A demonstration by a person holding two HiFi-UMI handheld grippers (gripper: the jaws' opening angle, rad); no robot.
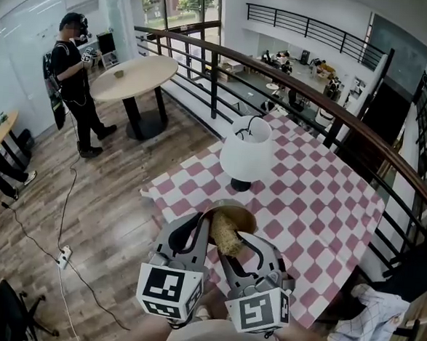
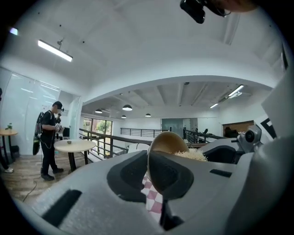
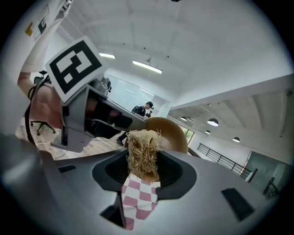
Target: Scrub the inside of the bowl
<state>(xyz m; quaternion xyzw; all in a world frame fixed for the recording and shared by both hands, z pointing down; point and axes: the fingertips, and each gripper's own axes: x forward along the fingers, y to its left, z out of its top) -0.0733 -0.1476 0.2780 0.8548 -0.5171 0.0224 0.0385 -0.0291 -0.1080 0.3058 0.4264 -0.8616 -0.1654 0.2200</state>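
A brown bowl hangs in the air above the near edge of the checkered table, tipped on its side. My left gripper is shut on its rim, and in the left gripper view the bowl's edge is pinched between the jaws of the left gripper. My right gripper is shut on a straw-coloured fibre scrubber. The scrubber stands up from the right gripper, its top against the bowl's hollow. The scrubber shows just right of the bowl.
A white table lamp stands on the pink-and-white checkered table. A dark railing runs behind it. A person stands by a round table at the far left. A power strip lies on the wooden floor.
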